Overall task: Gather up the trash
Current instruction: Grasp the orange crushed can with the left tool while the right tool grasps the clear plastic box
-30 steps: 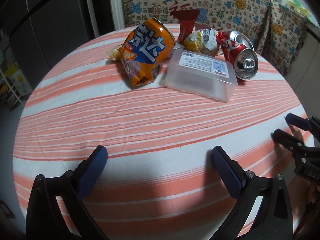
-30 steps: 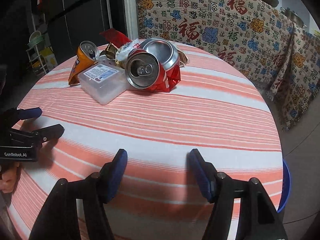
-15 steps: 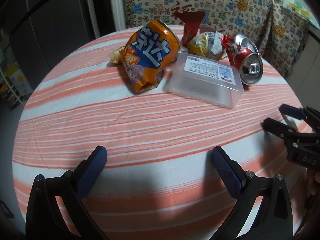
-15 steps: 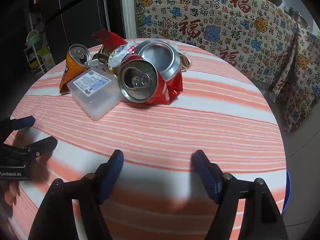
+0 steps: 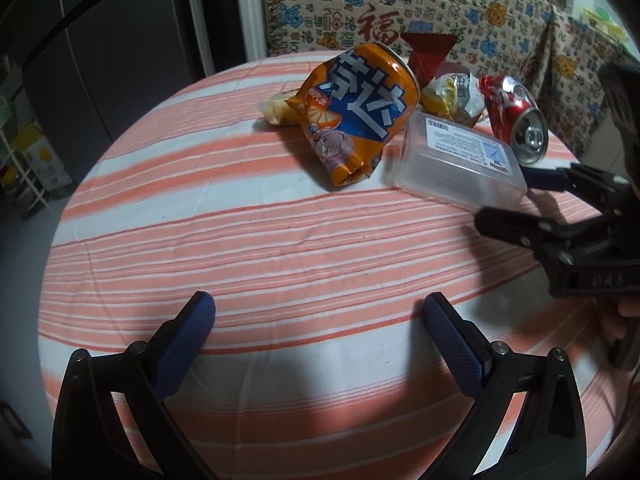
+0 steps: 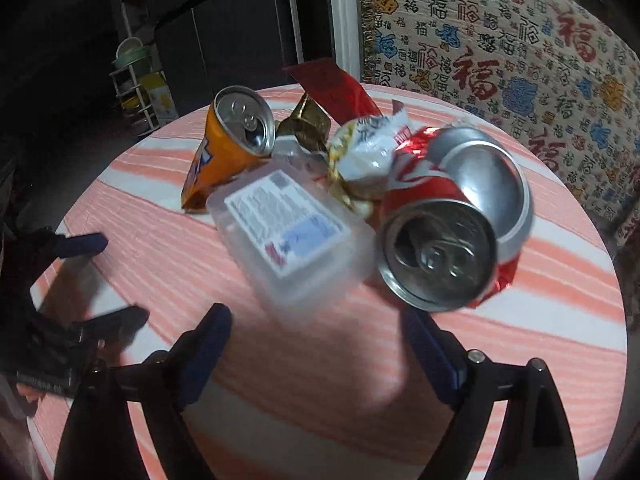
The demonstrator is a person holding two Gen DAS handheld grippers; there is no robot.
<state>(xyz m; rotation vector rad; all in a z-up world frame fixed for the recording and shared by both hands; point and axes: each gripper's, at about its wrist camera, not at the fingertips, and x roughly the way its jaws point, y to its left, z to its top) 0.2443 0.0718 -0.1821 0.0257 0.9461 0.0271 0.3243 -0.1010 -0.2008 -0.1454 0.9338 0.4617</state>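
Left gripper [image 5: 318,322] spread wide over bare striped tabletop [image 5: 240,240] near the front edge, nothing between its fingers. Right gripper [image 6: 318,330] has just been opening, jaws now wide and empty, just short of the clear plastic box [image 6: 292,232]. Beyond, toward the far edge, lie the crushed red can [image 6: 444,236], orange can [image 6: 228,140] and crumpled wrappers [image 6: 368,152].

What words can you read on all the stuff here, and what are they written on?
"芬达": big white letters on the crushed orange can.
"福": red character, repeated across the patterned blanket behind the table.
White label on the clear plastic box: barcode and small print, too small to read.
Crushed red can: white lettering too crumpled to read.
Snack wrapper: blurred.
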